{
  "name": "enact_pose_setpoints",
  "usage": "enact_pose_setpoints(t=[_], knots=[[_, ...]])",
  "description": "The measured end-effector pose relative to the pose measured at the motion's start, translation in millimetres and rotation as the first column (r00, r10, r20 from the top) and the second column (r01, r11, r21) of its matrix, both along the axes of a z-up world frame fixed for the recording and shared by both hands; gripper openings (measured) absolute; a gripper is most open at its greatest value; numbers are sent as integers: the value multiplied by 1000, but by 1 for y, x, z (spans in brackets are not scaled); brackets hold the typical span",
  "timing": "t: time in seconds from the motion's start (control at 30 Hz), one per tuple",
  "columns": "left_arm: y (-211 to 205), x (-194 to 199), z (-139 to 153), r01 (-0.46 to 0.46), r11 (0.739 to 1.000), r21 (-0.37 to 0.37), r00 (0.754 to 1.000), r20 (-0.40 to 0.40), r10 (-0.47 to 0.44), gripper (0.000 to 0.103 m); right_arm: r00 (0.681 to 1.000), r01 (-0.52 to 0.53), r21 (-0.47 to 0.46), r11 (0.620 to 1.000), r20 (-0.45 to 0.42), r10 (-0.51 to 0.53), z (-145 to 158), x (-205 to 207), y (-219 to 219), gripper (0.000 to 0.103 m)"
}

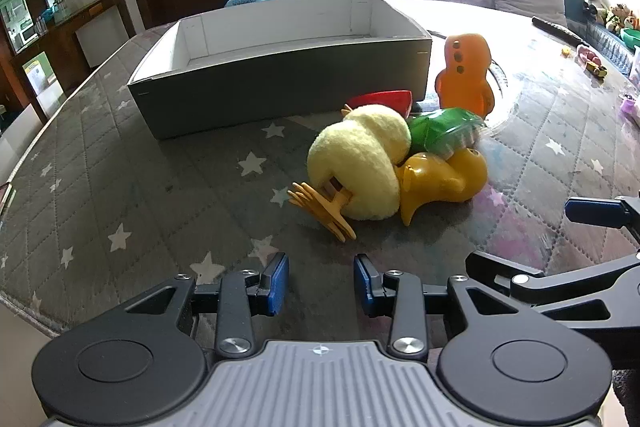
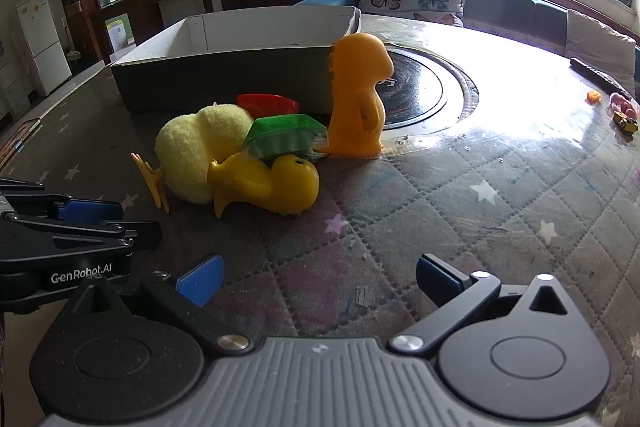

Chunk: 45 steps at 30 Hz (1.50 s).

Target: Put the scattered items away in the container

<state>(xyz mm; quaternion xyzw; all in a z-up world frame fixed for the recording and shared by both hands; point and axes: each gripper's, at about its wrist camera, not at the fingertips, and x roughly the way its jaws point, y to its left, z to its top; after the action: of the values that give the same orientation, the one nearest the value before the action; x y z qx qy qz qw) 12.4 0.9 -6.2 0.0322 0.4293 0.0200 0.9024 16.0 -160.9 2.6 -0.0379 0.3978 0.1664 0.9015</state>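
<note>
A low rectangular box (image 1: 276, 83) with grey outer walls and a pale, bare inside sits on the quilted, star-printed table cover (image 1: 140, 195). Just in front of its near wall lies a cluster of toys, touching one another: a fuzzy pale-yellow plush chick (image 1: 360, 163) on its side with orange plastic feet pointing toward the camera, a glossy yellow plastic figure (image 1: 440, 183) toppled against it, a translucent green piece (image 1: 444, 133) resting on top of both, and a red piece (image 1: 380, 99) half hidden behind the plush, nearest the box. An orange plastic figure (image 1: 466, 75) stands upright just beside the box's corner. The left gripper (image 1: 322, 283) hovers short of the chick, its blue-padded jaws moderately apart and empty. The right gripper (image 2: 316, 277) is beside it, jaws spread wide, holding nothing.
</note>
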Motion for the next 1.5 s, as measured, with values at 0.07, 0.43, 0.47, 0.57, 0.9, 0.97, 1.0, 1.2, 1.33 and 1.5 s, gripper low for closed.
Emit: enact_pose_setpoints(t=[0.07,0.43,0.47,0.57,0.9,0.97,1.0,1.2,1.33,1.5], knots=[[1,1,1,0,1000,-2,1000,0,0,38,1000,-3,1,1000,1,3,0,2,1,103],[9,9,4,-10,999,-34,1000,-5,10,38,1000,-27,25,999,14,26,5,11,3,103],[10,10,5,-11,999,-38,1000,-4,11,38,999,-29,31,999,17,29,6,11,3,103],[14,11,9,-11,999,-52,1000,-1,11,38,999,-38,44,998,27,37,11,13,3,103],[31,12,19,-20,995,-101,1000,10,21,39,992,-105,71,992,75,100,30,19,12,103],[34,10,21,-16,993,-116,1000,10,17,39,990,-122,71,990,86,116,35,19,16,103],[35,8,23,-12,992,-122,1000,14,14,39,988,-129,72,989,91,123,36,20,18,103],[42,6,33,8,989,-146,999,44,-1,38,983,-158,79,984,105,150,45,32,23,102],[44,8,36,28,986,-164,998,51,-20,38,980,-175,81,981,112,166,51,39,26,102],[43,14,34,55,980,-189,998,45,-48,38,977,-191,91,977,117,180,56,49,25,97]])
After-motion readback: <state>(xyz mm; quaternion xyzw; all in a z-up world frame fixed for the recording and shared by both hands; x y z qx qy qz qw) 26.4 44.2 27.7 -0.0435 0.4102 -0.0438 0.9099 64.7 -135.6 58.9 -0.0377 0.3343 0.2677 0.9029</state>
